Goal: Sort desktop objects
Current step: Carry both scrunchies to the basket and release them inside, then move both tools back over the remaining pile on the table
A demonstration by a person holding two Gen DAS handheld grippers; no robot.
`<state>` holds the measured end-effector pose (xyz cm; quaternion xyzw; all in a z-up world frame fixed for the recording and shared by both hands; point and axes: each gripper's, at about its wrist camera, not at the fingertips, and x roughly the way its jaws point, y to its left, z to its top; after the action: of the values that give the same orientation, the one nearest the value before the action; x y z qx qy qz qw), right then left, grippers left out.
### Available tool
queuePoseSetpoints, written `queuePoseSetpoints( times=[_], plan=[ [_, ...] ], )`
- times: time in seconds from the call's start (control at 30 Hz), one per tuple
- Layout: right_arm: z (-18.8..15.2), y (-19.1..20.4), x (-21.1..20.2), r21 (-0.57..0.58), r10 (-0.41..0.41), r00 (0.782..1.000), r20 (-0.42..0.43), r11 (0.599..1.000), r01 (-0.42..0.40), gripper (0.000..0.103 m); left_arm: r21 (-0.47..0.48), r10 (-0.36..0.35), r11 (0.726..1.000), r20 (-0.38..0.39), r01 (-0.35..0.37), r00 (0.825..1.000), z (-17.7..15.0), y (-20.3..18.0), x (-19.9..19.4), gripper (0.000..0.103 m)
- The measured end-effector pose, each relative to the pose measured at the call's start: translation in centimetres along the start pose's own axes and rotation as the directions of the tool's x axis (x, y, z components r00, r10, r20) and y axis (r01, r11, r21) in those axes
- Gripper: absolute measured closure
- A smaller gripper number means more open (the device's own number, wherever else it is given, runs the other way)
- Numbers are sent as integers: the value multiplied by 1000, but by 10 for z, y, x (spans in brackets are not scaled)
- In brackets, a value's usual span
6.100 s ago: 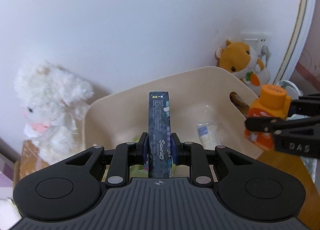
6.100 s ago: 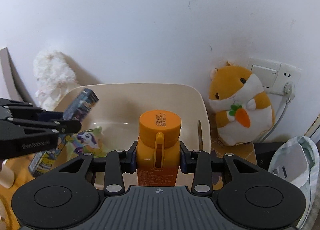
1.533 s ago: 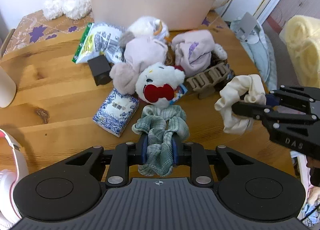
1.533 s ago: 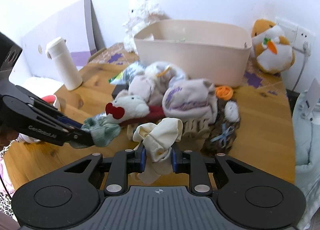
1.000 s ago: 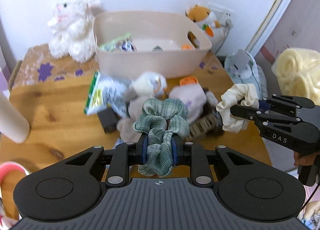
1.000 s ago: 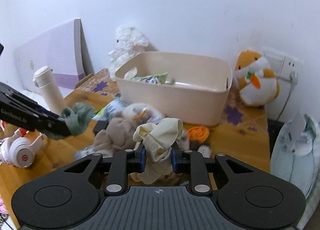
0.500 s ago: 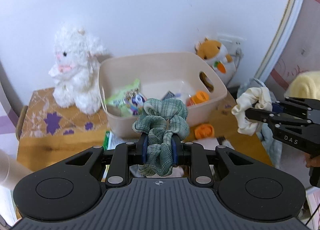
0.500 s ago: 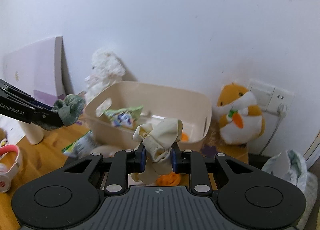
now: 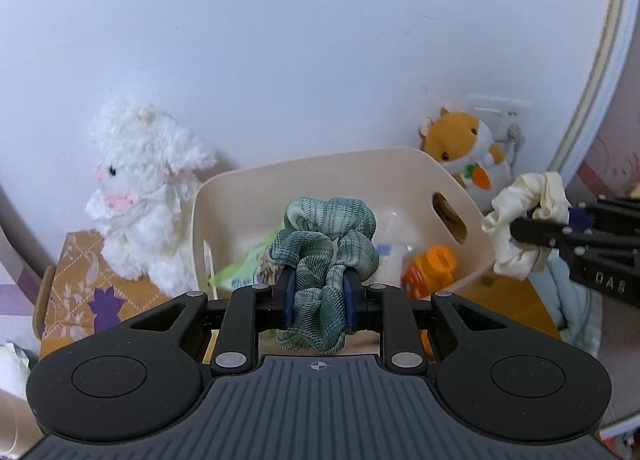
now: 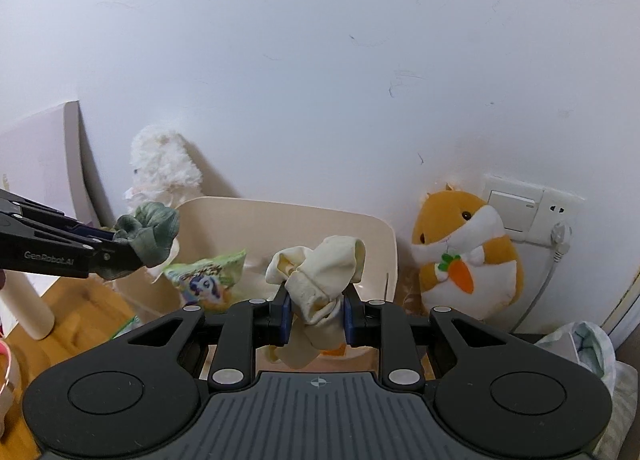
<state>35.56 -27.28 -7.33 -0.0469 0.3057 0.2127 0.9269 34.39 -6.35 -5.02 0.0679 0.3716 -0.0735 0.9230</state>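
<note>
Green checked fabric up close: the left gripper is clenched on a green scrunchie, while the right gripper squeezes a cream scrunchie, both held in front of the beige bin. Inside the bin lie an orange bottle and a snack packet, with something pale, perhaps clear plastic, between. Behind against the wall, a white lamb plush and a hamster plush flank it.

Bin between two plush toys
</note>
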Motion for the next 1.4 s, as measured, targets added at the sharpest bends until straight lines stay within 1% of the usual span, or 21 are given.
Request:
queuePoseSetpoints(
  times=[0.1, 0.23, 0.4, 0.43, 0.47, 0.5, 0.53, 0.57, 0.6, 0.63, 0.67, 0.73, 0.77, 0.83, 0.93, 1.0, 1.07, 1.27, 1.4],
  plan=[
    [4, -1, 20, 23, -5, 1000, -24, 1000, 5, 80, -3, 11, 1000, -19, -11, 1000, 7, -1, 18, 79],
    [6, -1, 48, 45, -16, 998, -61, 999, 19, 80, 32, 49, 998, -44, -48, 998, 7, -4, 44, 79],
    [2, 6, 76, 12, -40, 993, -111, 999, 42, 78, 49, 67, 997, -79, -64, 995, 1, -3, 67, 79],
    [0, 8, 81, 7, -44, 992, -120, 999, 45, 76, 52, 70, 997, -90, -66, 993, -1, -3, 71, 79],
    [-1, 9, 85, 2, -49, 991, -126, 999, 49, 72, 53, 75, 996, -99, -70, 992, -2, -2, 74, 78],
    [-3, 10, 87, -2, -54, 990, -129, 999, 54, 65, 51, 78, 996, -108, -73, 991, -3, -2, 76, 76],
    [-4, 11, 89, -2, -58, 990, -130, 998, 58, 60, 40, 76, 997, -117, -72, 990, -4, 0, 78, 68],
    [-5, 12, 89, -1, -57, 990, -129, 998, 57, 57, 25, 67, 998, -127, -65, 990, -4, 2, 80, 55],
    [-6, 12, 89, 1, -55, 991, -125, 998, 55, 48, 13, 58, 998, -136, -57, 989, -4, 4, 80, 48],
    [-7, 13, 88, -2, -53, 991, -121, 999, 53, 39, 8, 51, 999, -135, -50, 990, -5, 5, 79, 38],
    [-8, 14, 87, -13, -56, 992, -116, 998, 54, 35, 12, 52, 999, -123, -51, 991, -5, 6, 78, 32],
    [-9, 16, 85, -32, -67, 992, -110, 997, 63, 24, 37, 67, 997, -106, -63, 992, -6, 5, 74, 28],
    [-9, 16, 84, -37, -69, 992, -107, 997, 65, 23, 45, 70, 997, -104, -66, 992, -5, 5, 73, 28],
    [-9, 16, 81, -38, -83, 991, -102, 996, 80, 10, 50, 67, 997, -104, -62, 992, -6, 6, 69, 28],
    [-8, 14, 73, -34, -100, 992, -73, 995, 97, 2, 57, 68, 996, -96, -62, 993, -6, 9, 63, 28],
    [-7, 14, 66, -38, -105, 993, -56, 994, 103, 0, 63, 69, 996, -87, -63, 994, -6, 13, 57, 28],
    [-8, 14, 59, -49, -106, 993, -46, 993, 104, 0, 71, 68, 996, -80, -63, 994, -7, 17, 50, 28],
    [-16, 10, 36, -51, -105, 993, -44, 993, 103, 0, 103, 77, 992, -58, -70, 995, -15, 30, 26, 26],
    [-29, 4, 21, -48, -121, 991, -50, 992, 119, 0, 100, 87, 992, -66, -80, 994, -26, 43, 12, 25]
  ],
)
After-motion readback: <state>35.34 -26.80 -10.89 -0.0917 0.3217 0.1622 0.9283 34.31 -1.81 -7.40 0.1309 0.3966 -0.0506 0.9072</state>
